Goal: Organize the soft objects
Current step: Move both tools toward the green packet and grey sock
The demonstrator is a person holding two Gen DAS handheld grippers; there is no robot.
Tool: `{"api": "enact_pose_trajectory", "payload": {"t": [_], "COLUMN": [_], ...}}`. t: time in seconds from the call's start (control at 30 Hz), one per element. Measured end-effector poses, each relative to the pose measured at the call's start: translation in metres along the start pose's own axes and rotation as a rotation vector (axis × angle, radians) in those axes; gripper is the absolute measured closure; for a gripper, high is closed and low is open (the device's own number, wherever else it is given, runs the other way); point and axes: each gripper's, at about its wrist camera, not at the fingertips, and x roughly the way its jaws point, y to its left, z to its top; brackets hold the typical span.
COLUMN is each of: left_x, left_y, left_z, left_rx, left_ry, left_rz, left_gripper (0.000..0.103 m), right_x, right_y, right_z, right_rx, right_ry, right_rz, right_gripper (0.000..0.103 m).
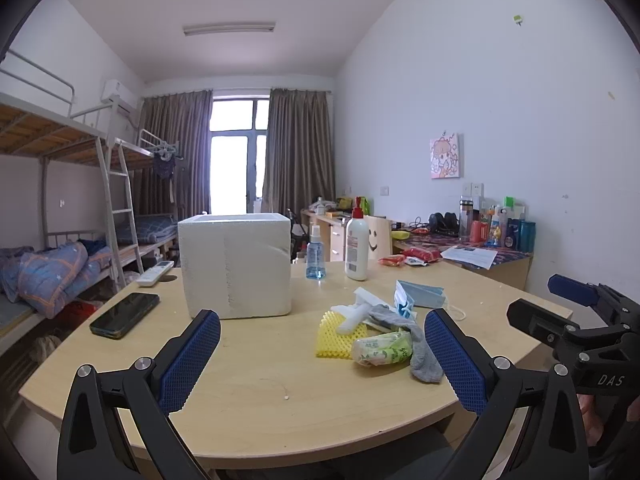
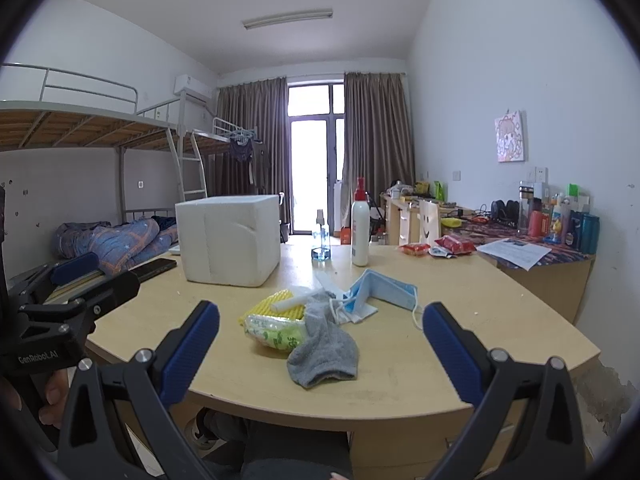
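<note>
Above the bench's (image 1: 248,392) near edge, both hand-held grippers, left (image 1: 322,356) and right (image 2: 320,350), hang wide and empty, seemingly ready to lift the grey sock (image 2: 324,350) toward the foam box (image 2: 228,236).

On the counter (image 1: 256,396) before my claws: a foam box (image 1: 236,264) stands at left-centre, with a phone (image 1: 125,315) to its left and a remote (image 1: 155,273) behind that. Right of the box stand a spray bottle (image 1: 315,254) and a lotion bottle (image 1: 356,248). Nearer me lies a heap: sock (image 2: 322,346) overlapping tissue pack (image 2: 272,334), pack on sponge (image 2: 276,307), face masks (image 2: 384,286) behind.
</note>
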Motion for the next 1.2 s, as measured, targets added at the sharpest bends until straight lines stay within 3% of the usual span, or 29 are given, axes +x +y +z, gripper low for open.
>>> {"api": "enact_pose_trajectory", "payload": {"t": [0.5,0.9,1.1,1.2], "left_x": [0.069,0.118,0.136,0.143], "left_y": [0.001,-0.004,-0.014,-0.019], "left_z": [-0.020,-0.025,-0.027,-0.026], "left_rx": [0.024,0.047,0.115,0.147], "left_ry": [0.117,0.241,0.321,0.362], "left_rz": [-0.020,-0.118,-0.188,-0.213], "left_gripper": [0.001,0.001,0.005,0.008], "right_x": [0.063,0.089,0.096,0.102], "right_y": [-0.012,-0.026,-0.033,-0.036], "right_z": [-0.025,-0.032,-0.033,-0.033], "right_rx": [0.017,0.032,0.021,0.007], "right_ry": [0.139,0.202,0.233,0.254], "right_rz": [0.021,0.043,0.063,0.070], "right_gripper": [0.000,0.000,0.000,0.010]}}
